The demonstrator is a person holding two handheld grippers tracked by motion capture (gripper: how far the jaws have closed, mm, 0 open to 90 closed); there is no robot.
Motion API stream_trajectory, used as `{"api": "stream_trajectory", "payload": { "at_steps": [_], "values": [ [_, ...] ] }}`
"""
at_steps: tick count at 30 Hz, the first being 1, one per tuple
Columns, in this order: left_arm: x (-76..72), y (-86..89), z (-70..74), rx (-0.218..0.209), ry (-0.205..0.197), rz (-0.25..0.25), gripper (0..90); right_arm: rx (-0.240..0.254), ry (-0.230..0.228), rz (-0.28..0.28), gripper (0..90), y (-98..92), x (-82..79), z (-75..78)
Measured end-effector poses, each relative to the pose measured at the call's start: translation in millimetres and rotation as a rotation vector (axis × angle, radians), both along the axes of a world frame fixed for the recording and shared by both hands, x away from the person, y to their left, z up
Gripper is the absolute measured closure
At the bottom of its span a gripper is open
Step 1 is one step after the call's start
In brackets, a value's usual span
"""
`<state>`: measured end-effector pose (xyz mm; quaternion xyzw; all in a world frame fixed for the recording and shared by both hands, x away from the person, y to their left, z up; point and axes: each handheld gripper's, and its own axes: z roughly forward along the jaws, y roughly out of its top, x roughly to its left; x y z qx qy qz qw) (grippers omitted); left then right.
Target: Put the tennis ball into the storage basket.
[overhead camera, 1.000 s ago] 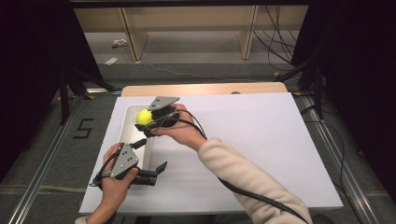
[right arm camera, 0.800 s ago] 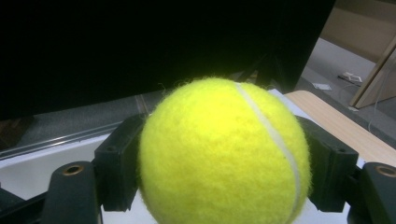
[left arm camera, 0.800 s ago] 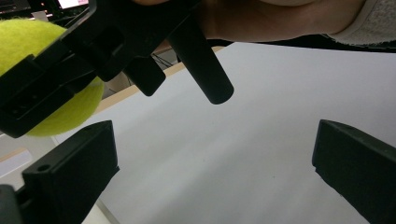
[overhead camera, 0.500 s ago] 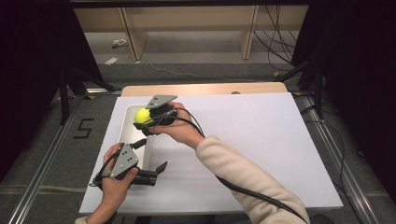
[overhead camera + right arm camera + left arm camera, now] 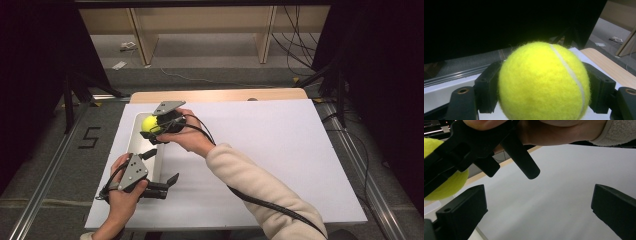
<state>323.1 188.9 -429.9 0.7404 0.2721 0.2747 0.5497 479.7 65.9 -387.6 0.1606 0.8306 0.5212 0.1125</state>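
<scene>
- Readable writing: a single dark "5" (image 5: 89, 137) marked on the grey floor left of the table; no brand legible on the tennis ball (image 5: 544, 81), just its white seam curving down the right side in the right gripper view.
- One yellow tennis ball, clamped between the two black jaws of the right gripper (image 5: 151, 131), jaw pads pressed against its left and right flanks.
- Ball held in the air above the far end of one white tray (image 5: 134, 131), which lies along the left part of the white table sheet (image 5: 280, 160).
- Left gripper (image 5: 165, 167) held low at the near end of the tray, jaws spread wide apart with nothing between them; bare white sheet seen through the gap in the left gripper view.
- In that same view, the ball (image 5: 446, 185) at the upper left, just beyond the left jaw, gripped in the other gripper's black jaws.
- Two grippers, two hands, one ball, one tray.
- Wide open white sheet to the right of both grippers, out to the right edge of the table.
- Strip of bare wood (image 5: 215, 95) along the far edge of the table; tray's left wall near the sheet's left edge, leaving little room on that side.
</scene>
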Motion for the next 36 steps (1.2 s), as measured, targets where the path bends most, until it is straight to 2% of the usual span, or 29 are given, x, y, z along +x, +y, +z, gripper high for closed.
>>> {"api": "stream_trajectory", "payload": {
  "at_steps": [36],
  "values": [
    [-0.4,-0.3,0.0,0.006,-0.001,-0.005,0.0,-0.022,0.017,-0.024,26.6,16.5,14.4,-8.5]
  ]
}}
